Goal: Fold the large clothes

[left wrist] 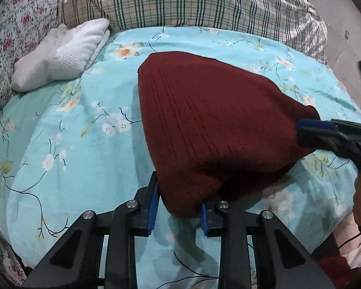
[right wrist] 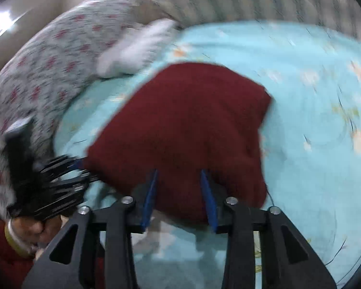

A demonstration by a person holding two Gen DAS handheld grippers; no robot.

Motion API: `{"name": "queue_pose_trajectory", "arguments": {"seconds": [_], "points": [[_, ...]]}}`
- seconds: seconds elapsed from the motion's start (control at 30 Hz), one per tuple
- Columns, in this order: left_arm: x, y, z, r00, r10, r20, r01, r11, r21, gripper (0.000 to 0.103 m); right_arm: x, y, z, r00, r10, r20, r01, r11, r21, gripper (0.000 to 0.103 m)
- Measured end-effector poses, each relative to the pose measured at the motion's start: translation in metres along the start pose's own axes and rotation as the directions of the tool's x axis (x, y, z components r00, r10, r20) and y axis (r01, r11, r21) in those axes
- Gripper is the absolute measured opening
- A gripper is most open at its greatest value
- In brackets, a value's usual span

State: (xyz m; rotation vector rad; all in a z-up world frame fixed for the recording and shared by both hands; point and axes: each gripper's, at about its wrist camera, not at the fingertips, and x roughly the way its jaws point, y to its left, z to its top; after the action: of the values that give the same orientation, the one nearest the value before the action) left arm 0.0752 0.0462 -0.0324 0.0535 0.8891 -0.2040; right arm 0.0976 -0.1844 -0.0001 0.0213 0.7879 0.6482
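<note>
Left view sharp and evenly lit, right view motion-blurred, fisheye-curved dark edges

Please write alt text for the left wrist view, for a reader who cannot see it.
A dark red knitted garment lies on a turquoise floral bedsheet, its near corner between the blue pads of the left hand-held gripper. The right hand-held gripper meets its right edge. A folded white cloth lies beyond.

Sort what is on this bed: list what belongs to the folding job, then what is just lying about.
Belongs to the job:
- dark red knitted garment
- left gripper
- right gripper

Lying about:
- white textured towel
- plaid quilt
- pink-flowered pillow
- turquoise floral bedsheet
</note>
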Motion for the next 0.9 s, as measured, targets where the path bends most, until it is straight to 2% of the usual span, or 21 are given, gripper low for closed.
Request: {"name": "queue_pose_trajectory", "arguments": {"seconds": [0.03, 0.07, 0.13, 0.17, 0.2, 0.27, 0.33, 0.4, 0.47, 0.6, 0.7, 0.77, 0.87, 0.9], "points": [[0.0, 0.003, 0.001, 1.0, -0.014, 0.0, 0.014, 1.0, -0.013, 0.027, -0.002, 0.009, -0.001, 1.0, -0.021, 0.009, 0.022, 0.998, -0.063, 0.071], [0.0, 0.006, 0.001, 1.0, -0.027, 0.0, 0.027, 0.999, -0.023, 0.027, -0.001, 0.018, -0.003, 0.998, -0.056, 0.014, 0.058, 0.99, -0.128, 0.074], [-0.002, 0.006, 0.001, 0.999, -0.032, 0.003, 0.032, 0.999, -0.016, 0.025, 0.013, 0.03, -0.007, 0.985, -0.173, -0.017, 0.164, 0.956, -0.245, 0.074], [-0.003, 0.006, 0.001, 0.999, -0.034, 0.007, 0.034, 0.999, -0.012, 0.025, 0.02, 0.03, -0.009, 0.977, -0.212, -0.027, 0.197, 0.942, -0.272, 0.07], [-0.004, 0.005, 0.001, 0.999, -0.037, 0.009, 0.037, 0.999, -0.011, 0.024, 0.028, 0.027, -0.01, 0.969, -0.243, -0.036, 0.223, 0.933, -0.281, 0.062], [-0.006, 0.004, 0.002, 0.999, -0.039, 0.013, 0.039, 0.999, -0.007, 0.022, 0.035, 0.015, -0.009, 0.965, -0.257, -0.06, 0.234, 0.938, -0.254, 0.011], [-0.011, 0.002, 0.003, 0.999, -0.036, 0.027, 0.036, 0.999, 0.001, 0.02, 0.023, 0.0, -0.001, 0.978, -0.201, -0.05, 0.19, 0.967, -0.168, 0.007], [-0.016, 0.0, 0.003, 0.999, -0.031, 0.04, 0.031, 0.999, 0.013, 0.019, -0.001, -0.007, 0.007, 0.986, -0.166, 0.005, 0.165, 0.979, -0.12, 0.006], [-0.013, -0.003, 0.001, 0.999, -0.033, 0.027, 0.032, 0.999, 0.024, 0.019, -0.012, -0.011, 0.007, 0.99, -0.143, 0.01, 0.143, 0.984, -0.108, 0.006], [0.006, -0.002, -0.01, 0.999, -0.026, -0.019, 0.027, 0.999, 0.03, 0.02, 0.017, -0.023, -0.014, 0.984, -0.147, -0.1, 0.136, 0.984, -0.112, 0.006], [0.0, 0.006, -0.014, 0.995, -0.091, -0.034, 0.091, 0.996, 0.007, 0.023, 0.023, -0.024, -0.022, 0.986, -0.123, -0.114, 0.115, 0.991, -0.074, 0.007], [-0.008, 0.012, -0.015, 0.99, -0.133, -0.043, 0.134, 0.991, 0.008, 0.024, 0.014, -0.022, -0.018, 0.989, -0.095, -0.115, 0.088, 0.994, -0.065, 0.021], [-0.03, 0.02, -0.013, 0.98, -0.195, -0.03, 0.196, 0.979, 0.05, 0.024, -0.009, -0.021, -0.011, 0.992, -0.047, -0.116, 0.042, 0.998, -0.046, 0.027], [-0.037, 0.021, -0.011, 0.977, -0.212, -0.018, 0.213, 0.975, 0.058, 0.024, -0.023, -0.023, -0.006, 0.996, 0.004, -0.093, -0.004, 1.0, -0.006, 0.027]]}}
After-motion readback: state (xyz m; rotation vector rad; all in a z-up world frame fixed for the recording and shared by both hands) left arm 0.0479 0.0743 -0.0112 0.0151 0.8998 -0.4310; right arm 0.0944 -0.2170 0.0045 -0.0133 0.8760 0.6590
